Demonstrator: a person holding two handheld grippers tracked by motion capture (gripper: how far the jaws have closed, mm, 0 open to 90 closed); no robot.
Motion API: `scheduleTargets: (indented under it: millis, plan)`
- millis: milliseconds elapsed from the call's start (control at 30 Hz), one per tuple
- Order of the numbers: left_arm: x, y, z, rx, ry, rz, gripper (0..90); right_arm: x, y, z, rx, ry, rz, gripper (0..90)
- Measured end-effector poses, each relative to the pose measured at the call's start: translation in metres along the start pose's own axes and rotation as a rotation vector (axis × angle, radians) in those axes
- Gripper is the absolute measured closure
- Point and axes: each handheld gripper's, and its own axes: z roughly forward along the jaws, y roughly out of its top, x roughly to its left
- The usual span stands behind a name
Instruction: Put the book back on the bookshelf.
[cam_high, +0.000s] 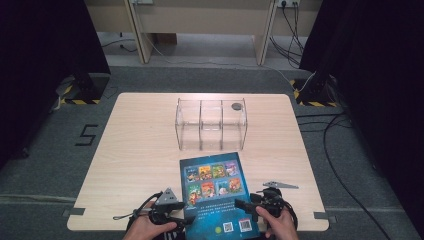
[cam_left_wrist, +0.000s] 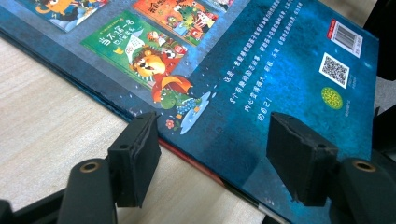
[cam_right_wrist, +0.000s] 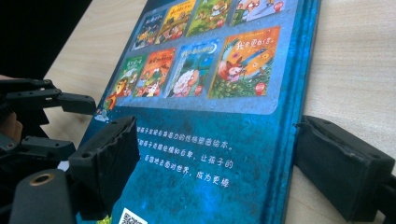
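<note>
Book lies flat, back cover up, at the 6 o'clock edge of the tabletop, its near end at or just over that edge. Cover is dark blue with two rows of small picture panels, printed text below them and two code squares near the bottom.

Left gripper sits at about 7 o'clock, at the book's near left corner, held in the person's left hand. In the left gripper view its fingers stand parted: one on the bare wood just beside the book's spine edge, the other above the blue cover. Neither pad presses on the book as far as that view shows (the far pad's contact with the cover is hard to judge at this angle).

Straight ahead at 12 o'clock, a clear three-compartment box stands well apart from the book's far edge; a small dark round object sits at its right rear corner.

Right gripper is at roughly 5 o'clock, in the right hand, pointing in over the book's near right part. In the right gripper view its fingers straddle the book's whole width: one just beside the outer edge on the tabletop, the other over the far side of the cover, spread wide with no clamping visible.
</note>
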Motion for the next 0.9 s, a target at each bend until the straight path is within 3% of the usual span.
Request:
scheduleTargets:
  millis: [67, 167, 233, 300, 367, 400, 433, 467, 500, 533, 600, 700, 733, 800, 900]
  plan:
    - [0.0, 0.0, 0.0, -0.001, -0.001, -0.001, 32.6, 0.0, 0.0, -0.001, 0.006, 0.004, 0.004, 14.6]
    - [0.0, -0.001, 0.001, -0.014, -0.004, -0.01, 32.6, -0.006, -0.002, -0.004, -0.023, 0.055, 0.102, 14.6]
    - [0.001, -0.001, 0.001, -0.018, -0.004, -0.018, 32.6, -0.006, -0.003, -0.005, -0.012, 0.059, 0.078, 14.6]
    - [-0.001, 0.0, 0.002, -0.011, 0.006, 0.006, 32.0, -0.006, -0.004, -0.006, -0.023, 0.063, 0.101, 14.6]
    - [0.0, 0.0, 0.002, -0.013, 0.002, 0.001, 32.0, -0.008, -0.006, -0.007, -0.036, 0.082, 0.14, 14.8]
    - [0.0, 0.0, 0.001, -0.015, 0.0, -0.002, 32.2, -0.009, -0.006, -0.008, -0.024, 0.082, 0.122, 15.2]
    - [0.0, -0.001, 0.002, -0.02, 0.004, -0.002, 33.0, -0.008, -0.005, -0.009, -0.007, 0.056, 0.099, 25.3]
    - [-0.001, -0.002, 0.002, -0.022, 0.009, 0.015, 33.0, -0.008, -0.005, -0.009, -0.007, 0.056, 0.099, 25.3]
    - [0.0, -0.002, 0.002, -0.022, 0.009, 0.014, 33.1, -0.008, -0.003, -0.009, 0.0, 0.027, 0.059, 28.0]
    - [0.0, -0.001, 0.002, -0.028, 0.007, -0.007, 33.6, -0.008, -0.002, -0.009, 0.006, 0.019, 0.065, 28.0]
    - [0.0, -0.001, 0.002, -0.027, 0.013, -0.001, 36.0, -0.007, 0.003, -0.006, 0.015, -0.004, 0.053, 26.3]
    - [-0.001, -0.001, 0.002, -0.026, 0.019, 0.0, 36.0, -0.006, 0.011, 0.001, 0.018, -0.062, -0.033, 26.8]
    - [0.0, -0.001, 0.002, -0.023, 0.018, 0.001, 36.0, -0.006, 0.015, 0.005, 0.005, -0.066, -0.019, 26.0]
    - [-0.001, -0.001, 0.002, -0.024, 0.02, 0.001, 35.9, -0.006, 0.019, 0.011, -0.004, -0.072, -0.04, 21.3]
    - [-0.001, 0.0, 0.002, -0.021, 0.015, -0.008, 34.4, -0.001, 0.021, 0.017, -0.01, -0.076, -0.011, 15.3]
